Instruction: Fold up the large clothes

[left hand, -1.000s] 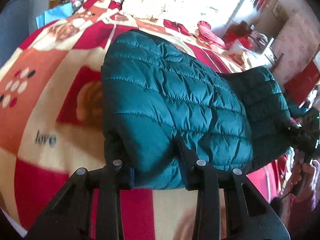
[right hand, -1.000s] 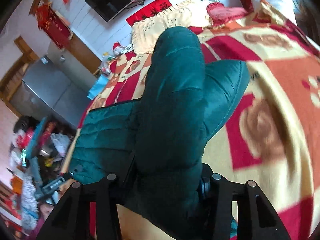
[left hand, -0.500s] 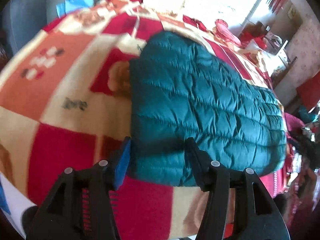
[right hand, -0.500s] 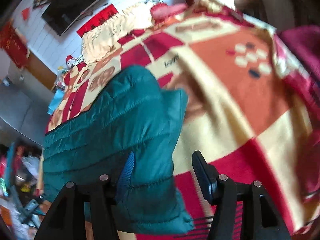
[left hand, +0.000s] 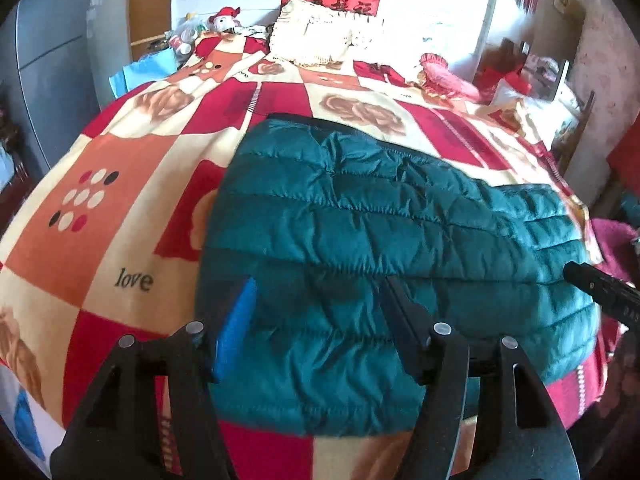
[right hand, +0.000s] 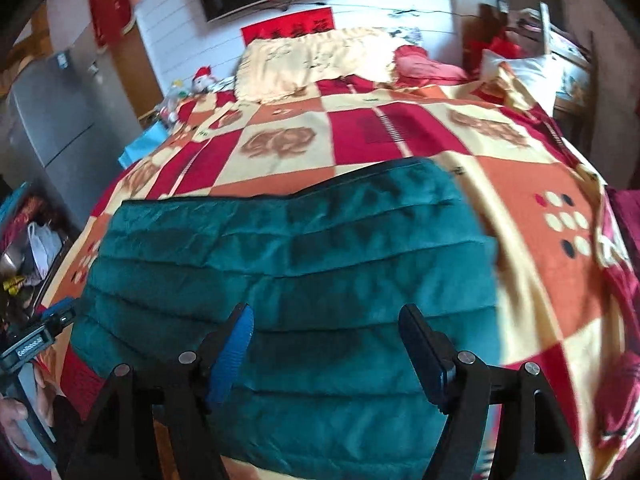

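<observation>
A teal quilted down jacket (left hand: 380, 248) (right hand: 288, 280) lies folded flat across the near half of a bed. My left gripper (left hand: 318, 312) hovers over the jacket's near left edge, its jaws opening, and the pads press on nothing. My right gripper (right hand: 326, 338) hangs above the jacket's near middle, jaws also opening, with only the lying fabric seen below the gap. The other gripper's black tip (left hand: 600, 288) shows at the right edge of the left wrist view. A hand (right hand: 16, 420) holding the left tool appears at the lower left of the right wrist view.
A red, orange and cream checked blanket (left hand: 120, 208) (right hand: 540, 240) covers the bed. A cream pillow (left hand: 324, 36) and a pink cushion (left hand: 444, 76) lie at the headboard end. A grey cabinet (right hand: 52, 120) stands left, with clutter on the floor (right hand: 32, 240).
Both grippers let go of the jacket and drew back toward me. The lifted, bunched fabric dropped and now lies flat on the bed.
</observation>
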